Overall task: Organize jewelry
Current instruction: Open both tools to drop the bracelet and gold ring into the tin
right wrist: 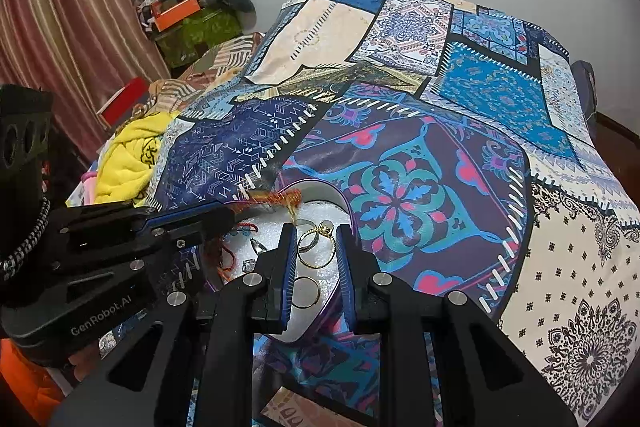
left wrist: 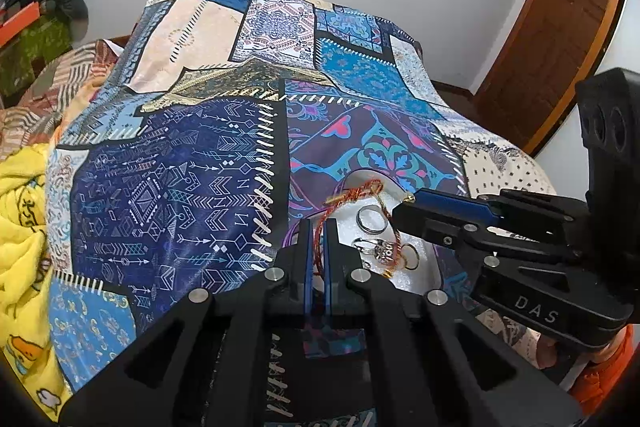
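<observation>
Jewelry is seen gathered on a white foam-lined tray with a purple rim (right wrist: 347,205), which rests on a bed covered by a blue patchwork-print bedspread (left wrist: 180,187). On the tray's white padding lie several thin gold-coloured rings (right wrist: 316,251), two plain silver rings (left wrist: 370,219), a small silver owl-shaped charm (left wrist: 385,251) and a red-and-orange braided thread bracelet with gold ends (left wrist: 356,195).

The left gripper (left wrist: 319,227) is held over the near edge of the tray, its jaws together and clamped on a loop of the thread bracelet, which is seen running up between the blue pads. The right gripper (right wrist: 317,239) is lowered over the gold rings; in its own view the jaws appear slightly apart with the rings showing between them, while in the left view its tips look closed on the bracelet's gold end, so what it holds cannot be told for certain.

As judged from this layout, the task is at an early or middle stage: the pieces are collected on one tray but are mixed and overlapping, with the bracelet draped across the rings. Separation of the bracelet from the rings, and sorting by kind, appear to be left. No other container for sorted pieces is shown.
</observation>
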Motion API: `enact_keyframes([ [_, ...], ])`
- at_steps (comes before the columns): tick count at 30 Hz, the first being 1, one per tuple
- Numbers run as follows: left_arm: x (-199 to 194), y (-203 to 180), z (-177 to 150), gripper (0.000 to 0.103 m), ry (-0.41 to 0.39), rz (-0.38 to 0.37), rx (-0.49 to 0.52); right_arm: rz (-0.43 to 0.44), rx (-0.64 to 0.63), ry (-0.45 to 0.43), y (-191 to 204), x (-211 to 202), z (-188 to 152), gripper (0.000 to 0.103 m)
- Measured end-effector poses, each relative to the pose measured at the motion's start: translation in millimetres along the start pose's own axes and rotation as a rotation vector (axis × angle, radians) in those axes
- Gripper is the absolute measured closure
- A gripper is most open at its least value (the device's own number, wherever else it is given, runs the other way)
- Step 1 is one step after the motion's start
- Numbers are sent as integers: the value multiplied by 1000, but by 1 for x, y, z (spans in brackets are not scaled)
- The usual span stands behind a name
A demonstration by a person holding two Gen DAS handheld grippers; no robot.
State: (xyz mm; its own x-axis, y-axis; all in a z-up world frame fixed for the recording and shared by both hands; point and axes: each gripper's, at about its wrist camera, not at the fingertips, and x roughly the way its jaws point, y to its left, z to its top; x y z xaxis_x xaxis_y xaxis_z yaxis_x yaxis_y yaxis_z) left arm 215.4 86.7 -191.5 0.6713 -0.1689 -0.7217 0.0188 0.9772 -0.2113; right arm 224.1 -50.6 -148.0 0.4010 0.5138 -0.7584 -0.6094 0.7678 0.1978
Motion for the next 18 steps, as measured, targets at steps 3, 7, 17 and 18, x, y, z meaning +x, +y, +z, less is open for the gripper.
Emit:
enact_keyframes([
  [3,-1,-2,0,102,-11,23,17,4,0,5,-1,3,1,85],
  [7,-3,-1,0,102,-13,29,21,1,-5,6,0,6,1,85],
  [17,-17,5,2,94,-43,53,11,-13,-9,14,1,5,1,84],
  [18,-18,5,2,93,-43,55,10,-11,-5,17,1,5,1,84],
])
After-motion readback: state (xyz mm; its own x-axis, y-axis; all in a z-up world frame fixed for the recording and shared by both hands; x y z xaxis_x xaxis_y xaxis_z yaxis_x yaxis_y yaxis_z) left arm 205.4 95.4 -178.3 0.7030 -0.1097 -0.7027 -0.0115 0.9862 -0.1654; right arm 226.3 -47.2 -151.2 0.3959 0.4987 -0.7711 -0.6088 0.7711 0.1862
